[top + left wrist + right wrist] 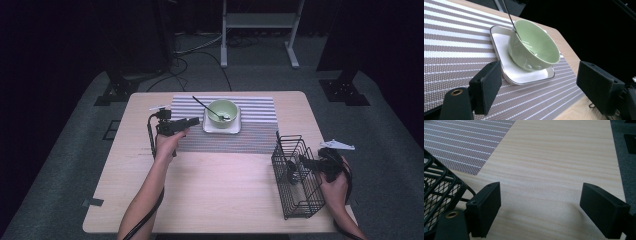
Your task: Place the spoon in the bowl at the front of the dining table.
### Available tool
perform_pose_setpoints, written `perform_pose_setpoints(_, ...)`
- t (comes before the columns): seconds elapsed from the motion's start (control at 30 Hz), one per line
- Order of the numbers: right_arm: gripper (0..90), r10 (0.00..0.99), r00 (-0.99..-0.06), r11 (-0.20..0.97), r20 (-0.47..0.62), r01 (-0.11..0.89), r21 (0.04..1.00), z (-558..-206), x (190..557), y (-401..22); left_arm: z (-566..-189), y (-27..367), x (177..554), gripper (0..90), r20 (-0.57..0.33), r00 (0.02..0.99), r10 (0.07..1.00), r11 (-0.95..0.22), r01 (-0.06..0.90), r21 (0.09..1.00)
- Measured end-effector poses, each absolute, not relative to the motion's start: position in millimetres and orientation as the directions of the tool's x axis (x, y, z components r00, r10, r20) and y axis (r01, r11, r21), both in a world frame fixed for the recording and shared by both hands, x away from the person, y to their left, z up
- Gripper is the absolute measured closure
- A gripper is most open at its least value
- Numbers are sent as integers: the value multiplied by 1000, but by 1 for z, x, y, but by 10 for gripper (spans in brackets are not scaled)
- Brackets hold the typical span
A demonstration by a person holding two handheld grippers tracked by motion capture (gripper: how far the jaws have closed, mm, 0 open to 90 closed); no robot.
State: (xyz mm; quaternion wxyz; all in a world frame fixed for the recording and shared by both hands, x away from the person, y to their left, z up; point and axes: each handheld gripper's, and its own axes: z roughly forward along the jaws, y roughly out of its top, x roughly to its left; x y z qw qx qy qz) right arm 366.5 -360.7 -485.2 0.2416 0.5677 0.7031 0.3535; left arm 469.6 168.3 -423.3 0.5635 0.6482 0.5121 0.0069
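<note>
A: Hovering with jaws apart and empty, the left gripper (196,121) faces the bowl (222,113) on the plate (221,128), far centre.

B: Right gripper (540,207) also wide, empty. Next probably grasping the bowl's rim.

In your left gripper view the spoon (510,17) handle runs off the top edge, its bowl end hidden inside the green bowl (534,46). Wire basket (437,187) is cut by the left edge in your right gripper view. Basket contents in the high view: too small to tell.
</note>
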Motion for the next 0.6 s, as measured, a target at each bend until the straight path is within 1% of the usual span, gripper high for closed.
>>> perform_pose_setpoints(0.3,161,969,-238,104,63,629,770,-485,367,-361,-422,167,459,174,-559,497,664,138,654,744)
perform_pose_setpoints(0.4,161,969,-238,104,63,628,771,-485,367,-361,-423,167,456,157,-559,496,665,136,655,743)
perform_pose_setpoints(0.53,161,969,-239,104,64,628,771,-485,367,-361,-428,168,450,156,-567,494,659,134,665,735)
perform_pose_setpoints(0.6,161,969,-238,104,63,628,771,-485,367,-361,-429,169,448,123,-563,489,667,128,669,733)
